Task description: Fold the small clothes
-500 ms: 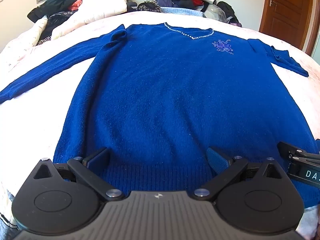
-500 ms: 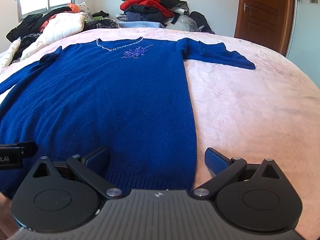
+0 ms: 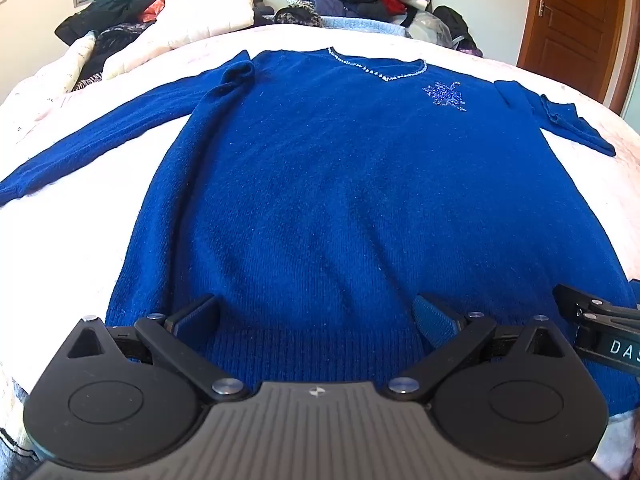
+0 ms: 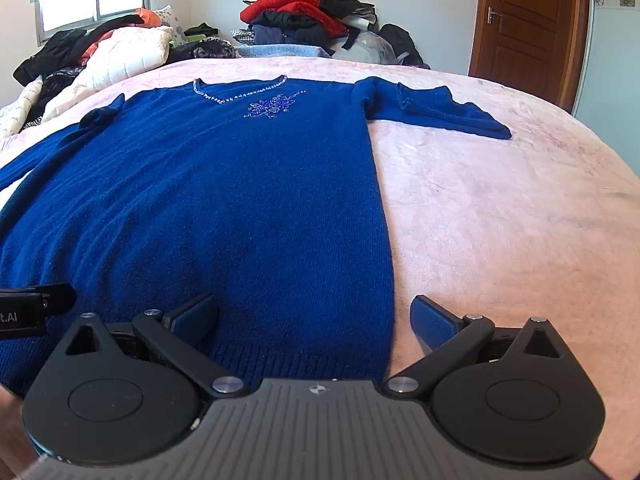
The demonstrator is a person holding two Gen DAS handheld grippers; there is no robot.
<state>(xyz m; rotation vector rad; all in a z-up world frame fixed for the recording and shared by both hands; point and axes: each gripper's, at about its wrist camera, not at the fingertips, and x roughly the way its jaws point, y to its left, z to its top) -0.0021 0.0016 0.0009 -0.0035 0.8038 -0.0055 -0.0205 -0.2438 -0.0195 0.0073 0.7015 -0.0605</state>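
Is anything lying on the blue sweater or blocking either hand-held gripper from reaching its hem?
Nothing visible. The blue sweater lies flat on the bed with nothing on top. The left hand-held gripper and right hand-held gripper hang open right over the hem. The clothes pile sits far behind the collar.

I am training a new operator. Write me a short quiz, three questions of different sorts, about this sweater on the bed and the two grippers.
1. True or false: the blue sweater lies spread flat on the pink bedcover, front side up.
2. Which sleeve is stretched out long? A) the one on the window side B) the one on the door side
3. Fill in: the left gripper and the right gripper both have jaws that are ____, with nothing gripped.

Key: 1 true; 2 A, the door-side sleeve is folded back on itself; 3 open, both are near the hem.
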